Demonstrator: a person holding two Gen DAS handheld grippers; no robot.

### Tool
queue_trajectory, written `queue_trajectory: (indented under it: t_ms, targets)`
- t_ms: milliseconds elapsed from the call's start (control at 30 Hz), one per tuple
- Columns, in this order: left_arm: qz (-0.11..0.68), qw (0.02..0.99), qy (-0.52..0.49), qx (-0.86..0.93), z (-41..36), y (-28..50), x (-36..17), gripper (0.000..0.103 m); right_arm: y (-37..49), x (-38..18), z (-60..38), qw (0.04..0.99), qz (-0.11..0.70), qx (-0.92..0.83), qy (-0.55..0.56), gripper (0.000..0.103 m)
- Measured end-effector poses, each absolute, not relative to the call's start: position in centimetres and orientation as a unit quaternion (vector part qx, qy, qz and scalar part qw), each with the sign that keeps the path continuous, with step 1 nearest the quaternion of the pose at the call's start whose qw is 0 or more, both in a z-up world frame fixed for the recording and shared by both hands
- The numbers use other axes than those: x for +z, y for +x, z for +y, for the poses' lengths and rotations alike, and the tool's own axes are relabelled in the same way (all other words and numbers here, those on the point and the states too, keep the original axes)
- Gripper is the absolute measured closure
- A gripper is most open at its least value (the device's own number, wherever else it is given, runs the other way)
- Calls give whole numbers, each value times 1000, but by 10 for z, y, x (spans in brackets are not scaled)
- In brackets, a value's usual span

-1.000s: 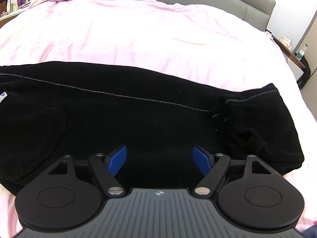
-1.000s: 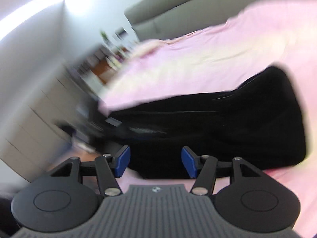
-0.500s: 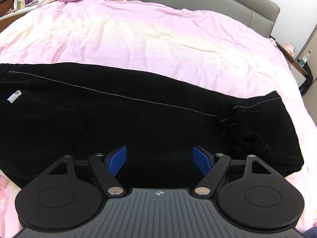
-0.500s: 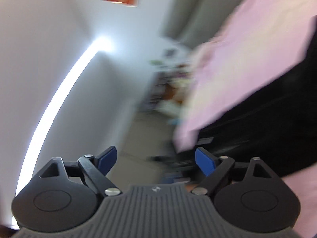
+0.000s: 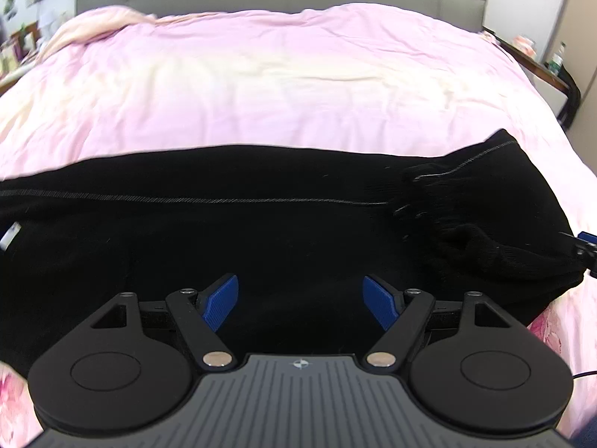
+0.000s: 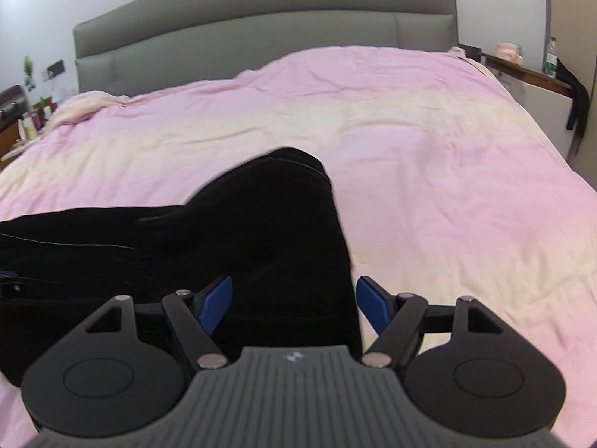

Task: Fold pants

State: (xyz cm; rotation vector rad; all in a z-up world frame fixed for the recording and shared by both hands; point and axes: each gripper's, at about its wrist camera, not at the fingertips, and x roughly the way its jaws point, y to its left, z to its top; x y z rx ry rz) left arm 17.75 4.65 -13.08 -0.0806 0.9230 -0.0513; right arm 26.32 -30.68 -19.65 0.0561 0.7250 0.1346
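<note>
Black pants (image 5: pixel 261 231) lie stretched left to right across the near part of a pink bed cover (image 5: pixel 298 86), a thin light seam running along them. My left gripper (image 5: pixel 300 298) hovers open over their middle with nothing between its blue pads. The bunched right end of the pants (image 6: pixel 268 224) sits under my right gripper (image 6: pixel 293 298); its jaws are closing, the cloth's edge lies between the blue fingers, and the pads do not press on it. The right gripper's tip (image 5: pixel 585 242) shows at the far right of the left wrist view.
A grey padded headboard (image 6: pixel 261 26) closes off the far side of the bed. A shelf with a bottle (image 6: pixel 550 56) and a hanging black item stands at the right. Small items crowd a side table (image 6: pixel 26 127) at the left.
The right view swung off toward the wall, then back down onto the right end of the pants. The left view rolled, so the pants now run level across it.
</note>
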Motion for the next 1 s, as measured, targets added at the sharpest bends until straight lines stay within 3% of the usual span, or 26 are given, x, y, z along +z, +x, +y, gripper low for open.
queue_trajectory:
  t_ms: [233, 533, 700, 1000]
  targets:
    - [444, 895, -15, -49, 11, 198, -134, 14, 301, -217, -310, 925, 370, 68, 50, 37]
    - [434, 899, 3, -64, -20, 218, -131, 14, 322, -240, -332, 892, 416, 80, 155, 31]
    - [425, 902, 26, -72, -41, 228, -133, 14, 319, -238, -330, 893, 413, 81, 161, 29]
    - [442, 882, -127, -104, -13, 251, -131, 12, 316, -236, -329, 891, 412, 86, 170, 29]
